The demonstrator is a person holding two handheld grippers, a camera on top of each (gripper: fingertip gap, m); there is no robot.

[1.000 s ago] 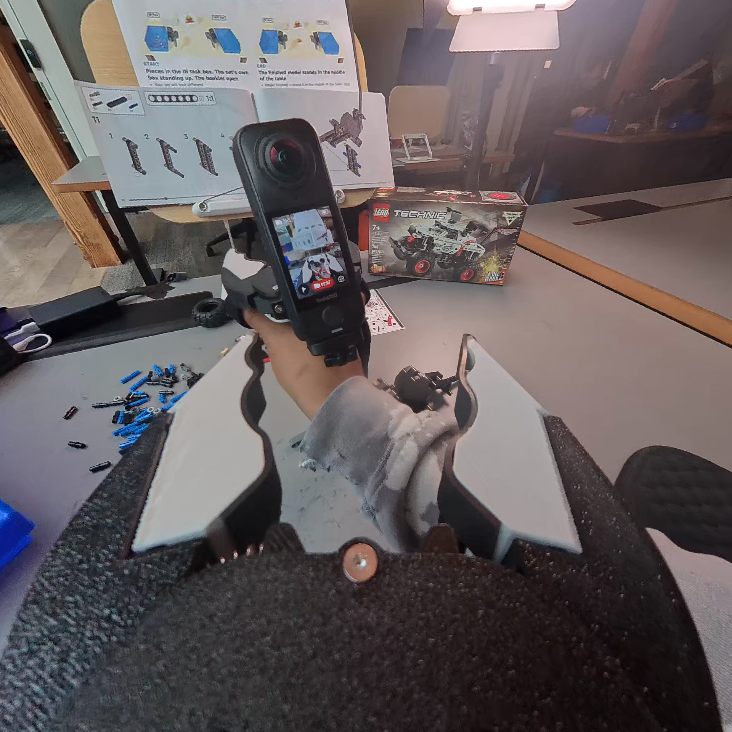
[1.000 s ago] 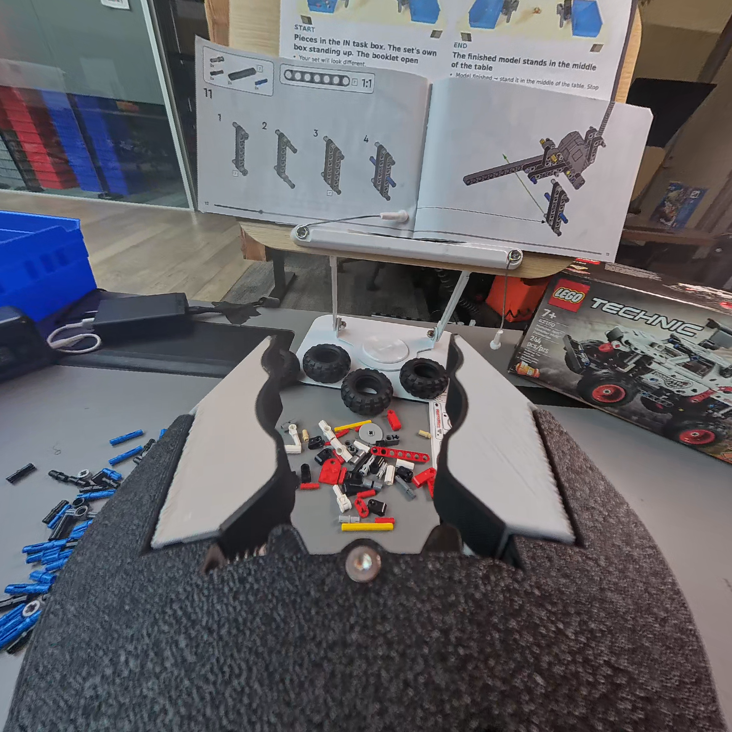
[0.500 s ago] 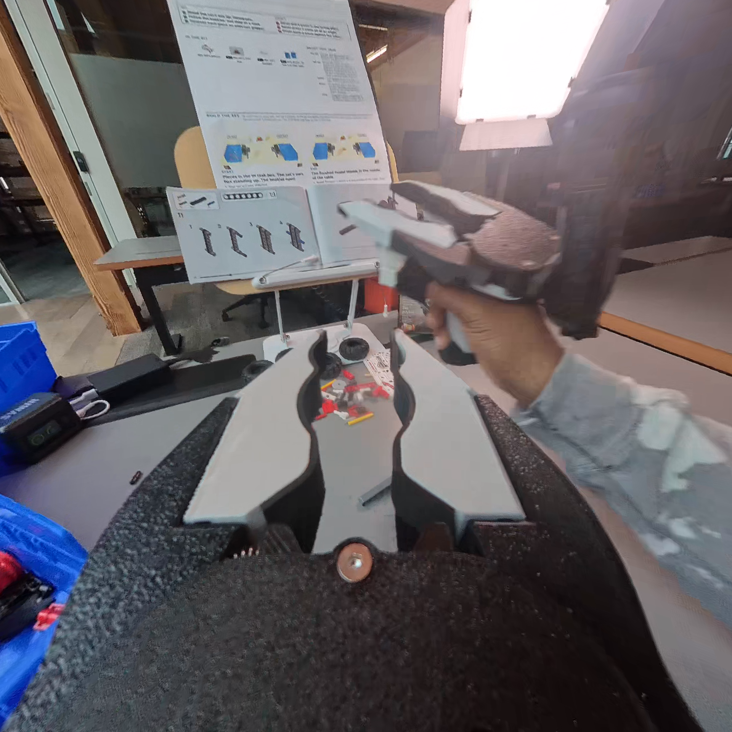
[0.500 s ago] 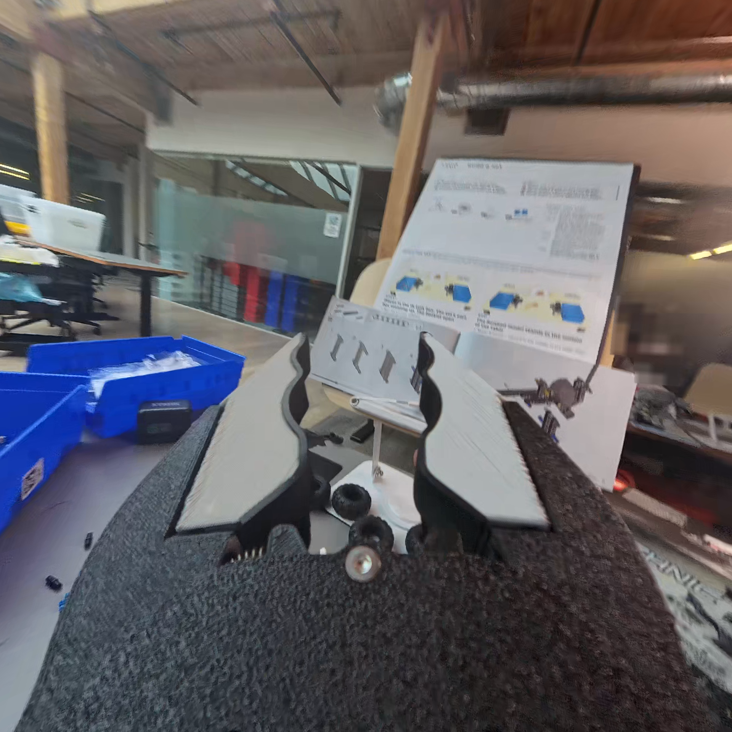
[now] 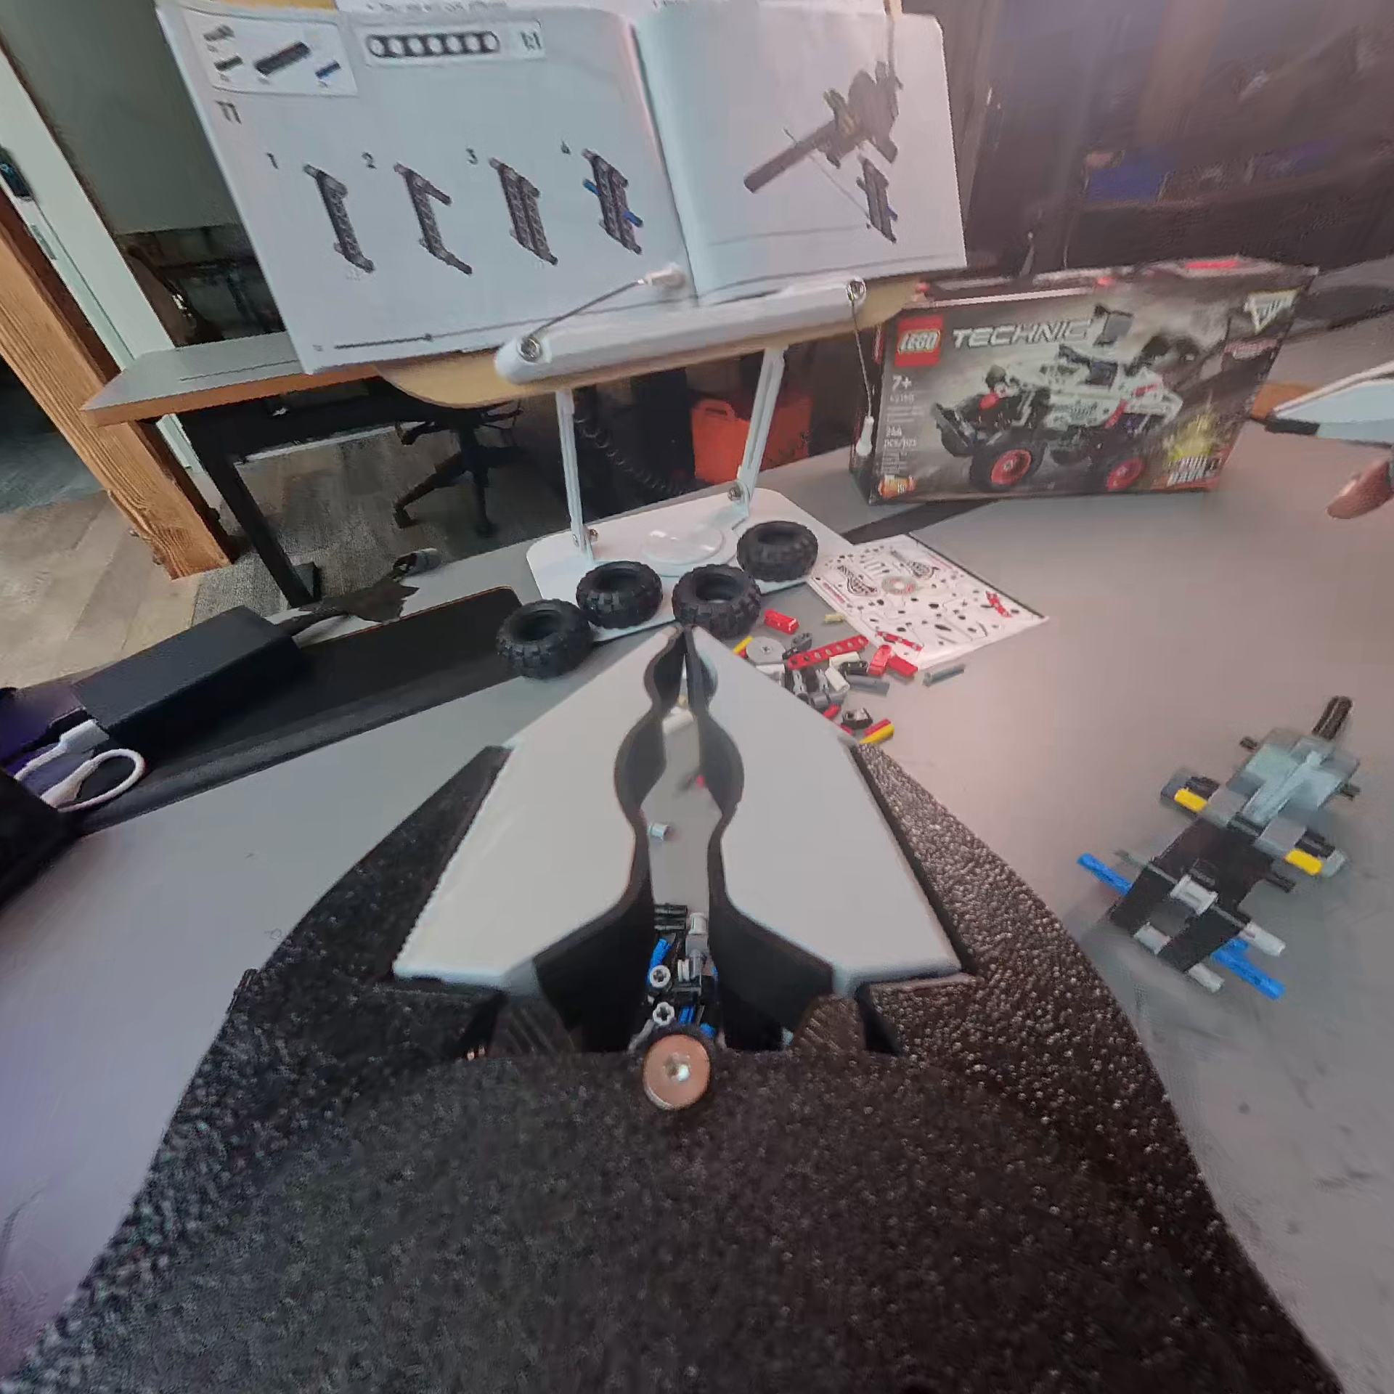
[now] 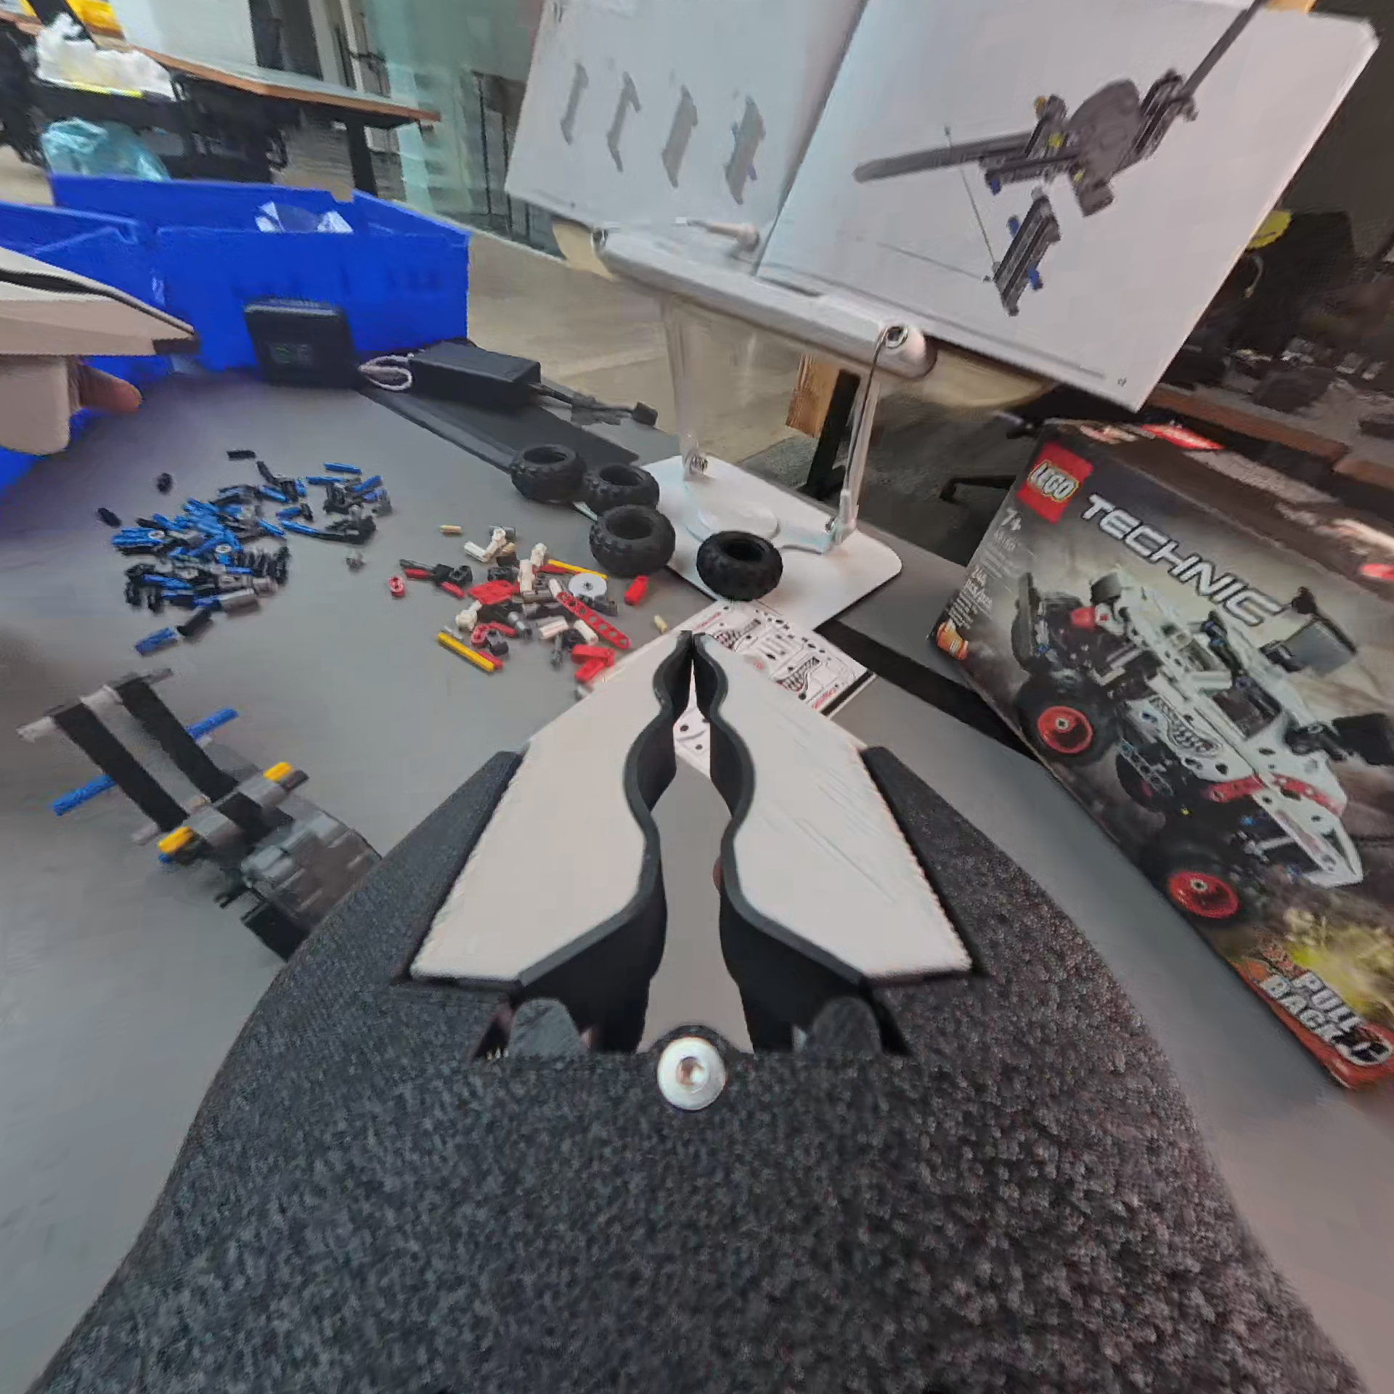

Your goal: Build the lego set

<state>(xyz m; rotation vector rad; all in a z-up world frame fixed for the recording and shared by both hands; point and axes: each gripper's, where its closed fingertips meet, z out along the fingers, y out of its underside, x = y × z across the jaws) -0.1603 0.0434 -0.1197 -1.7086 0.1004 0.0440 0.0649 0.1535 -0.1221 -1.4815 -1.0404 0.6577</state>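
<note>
Right of the left gripper (image 5: 685, 641), chassis (image 5: 1237, 845) lies lengthwise.

Both grippers have been closed: the left gripper (image 5: 685, 641) and the right gripper (image 6: 692, 641) were open before, and now their tips almost touch. Both have been lowered again toward the table (image 5: 1131, 679).

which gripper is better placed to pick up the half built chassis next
Probably the right gripper: the half-built chassis lies just to its left, while the left gripper sits over the blue-and-black pin pile. Both are shut and would need to open.
</note>
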